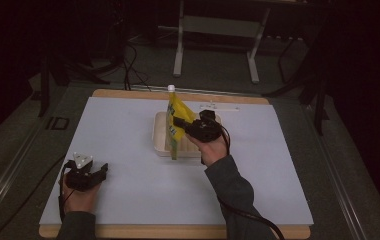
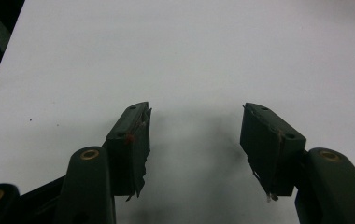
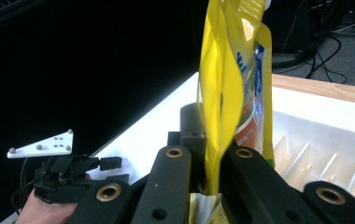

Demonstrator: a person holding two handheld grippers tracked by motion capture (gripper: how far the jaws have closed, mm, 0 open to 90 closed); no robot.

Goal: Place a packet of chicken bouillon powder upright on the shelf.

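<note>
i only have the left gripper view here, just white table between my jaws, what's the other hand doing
Observer: The right claw is shut on a yellow pouch, holding it upright.
Operator: where on the table
Observer: Over a white tray at the far middle of the white mat.
Operator: what part of the pouch is pinched
Observer: Its thin side edge, seen in the right gripper view; the white cap points up.
Operator: and my claw from above
Observer: The left claw is open, low over the mat's near left.
</note>
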